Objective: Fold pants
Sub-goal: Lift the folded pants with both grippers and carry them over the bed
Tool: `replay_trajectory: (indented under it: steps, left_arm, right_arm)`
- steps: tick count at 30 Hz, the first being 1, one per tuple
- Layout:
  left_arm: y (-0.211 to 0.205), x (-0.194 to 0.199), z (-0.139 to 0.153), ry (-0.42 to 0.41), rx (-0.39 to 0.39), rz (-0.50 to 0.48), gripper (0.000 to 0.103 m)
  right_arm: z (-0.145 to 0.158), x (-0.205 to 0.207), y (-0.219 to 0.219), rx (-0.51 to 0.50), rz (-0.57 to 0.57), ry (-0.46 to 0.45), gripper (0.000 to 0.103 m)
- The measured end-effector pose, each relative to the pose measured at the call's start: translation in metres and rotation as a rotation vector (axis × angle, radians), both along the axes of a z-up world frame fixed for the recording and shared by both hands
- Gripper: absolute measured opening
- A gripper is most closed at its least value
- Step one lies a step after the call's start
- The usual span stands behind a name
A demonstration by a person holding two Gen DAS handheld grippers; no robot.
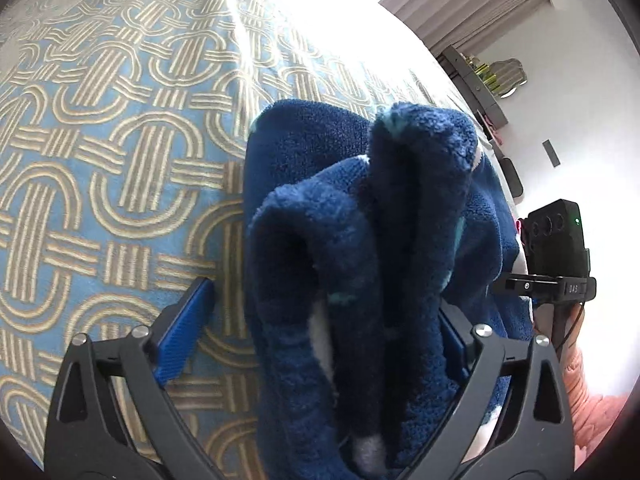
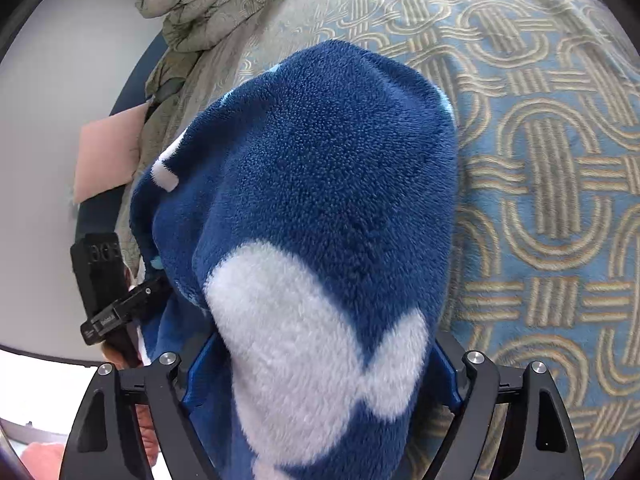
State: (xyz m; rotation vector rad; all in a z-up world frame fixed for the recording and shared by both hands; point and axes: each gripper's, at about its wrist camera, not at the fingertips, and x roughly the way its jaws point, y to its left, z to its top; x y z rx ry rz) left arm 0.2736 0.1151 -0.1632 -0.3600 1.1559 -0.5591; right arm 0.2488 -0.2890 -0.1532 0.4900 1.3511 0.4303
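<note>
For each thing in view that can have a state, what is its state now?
pants: bunched in folds, draped over both grippers.
left gripper: fingers wide apart, fabric lying between them.
right gripper: fingers apart, fabric filling the gap; grip unclear.
bedspread: spread flat on the bed.
quilt: crumpled at the bed's end.

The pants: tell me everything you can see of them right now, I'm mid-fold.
The pants are thick navy fleece with white patches and small pale teal marks. They are bunched, not flat. In the left wrist view, rolled folds fill the space between the left gripper's blue pads; only the pad on the picture's right visibly touches them. In the right wrist view, they drape over the right gripper, hiding its fingertips. Beneath lies the patterned blue bedspread; I cannot tell whether the pants touch it.
</note>
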Motion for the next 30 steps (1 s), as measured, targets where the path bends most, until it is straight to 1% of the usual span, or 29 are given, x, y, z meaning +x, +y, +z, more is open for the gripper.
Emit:
replay_trajectory:
  steps: [3, 5, 7, 10, 14, 17, 18, 19, 20, 21, 22, 23, 24, 25, 26, 28, 30]
  left_arm:
    - [0.000, -0.001, -0.002, 0.000, -0.008, -0.005, 0.102]
    - [-0.003, 0.002, -0.003, 0.004, -0.013, -0.008, 0.103]
    - [-0.005, 0.005, -0.004, -0.004, -0.012, -0.015, 0.103]
    - [-0.009, 0.009, -0.005, -0.001, -0.017, -0.020, 0.103]
    - [-0.010, 0.011, -0.009, 0.001, -0.017, -0.021, 0.103]
    - [-0.013, 0.011, -0.009, -0.014, -0.006, -0.007, 0.103]
    - [-0.015, 0.009, -0.007, -0.026, 0.004, 0.001, 0.101]
    - [-0.017, 0.006, -0.005, -0.038, 0.011, 0.005, 0.099]
    - [-0.019, 0.002, -0.001, -0.054, -0.001, -0.004, 0.084]
    - [-0.022, -0.003, 0.004, -0.068, -0.035, -0.024, 0.068]
    - [-0.024, -0.008, 0.009, -0.083, -0.035, -0.027, 0.066]
    - [-0.026, -0.013, 0.014, -0.107, -0.014, -0.033, 0.061]
    - [-0.030, -0.019, 0.020, -0.138, 0.018, -0.046, 0.057]
    - [-0.034, -0.026, 0.027, -0.163, 0.042, -0.052, 0.057]
    - [-0.035, -0.032, 0.033, -0.180, 0.049, -0.052, 0.056]
    - [-0.037, -0.044, 0.047, -0.210, 0.039, -0.049, 0.056]
    - [-0.039, -0.057, 0.062, -0.230, 0.023, -0.054, 0.056]
  right_arm:
    - [0.000, 0.002, 0.008, -0.006, 0.010, 0.003, 0.094]
    - [-0.003, 0.004, 0.014, -0.015, 0.029, 0.000, 0.099]
    - [-0.007, 0.003, 0.021, -0.028, 0.042, -0.010, 0.102]
    - [-0.010, 0.003, 0.020, -0.051, 0.047, -0.016, 0.103]
    - [-0.010, -0.003, 0.016, -0.055, 0.040, -0.016, 0.103]
    - [-0.009, -0.002, 0.025, -0.086, 0.026, -0.034, 0.102]
    - [-0.008, -0.004, 0.027, -0.106, 0.021, -0.046, 0.101]
    - [-0.005, -0.005, 0.034, -0.121, 0.015, -0.053, 0.099]
    - [-0.003, -0.007, 0.035, -0.139, 0.009, -0.066, 0.093]
    - [0.001, -0.010, 0.037, -0.148, 0.007, -0.082, 0.088]
    - [0.004, -0.013, 0.037, -0.150, 0.001, -0.097, 0.078]
    - [0.009, -0.017, 0.037, -0.151, -0.007, -0.110, 0.068]
    - [0.016, -0.022, 0.038, -0.158, -0.017, -0.127, 0.064]
    - [0.020, -0.027, 0.038, -0.161, -0.025, -0.138, 0.059]
    - [0.027, -0.033, 0.039, -0.165, -0.035, -0.152, 0.055]
    - [0.039, -0.046, 0.042, -0.181, -0.040, -0.187, 0.053]
    - [0.056, -0.065, 0.043, -0.211, -0.033, -0.245, 0.053]
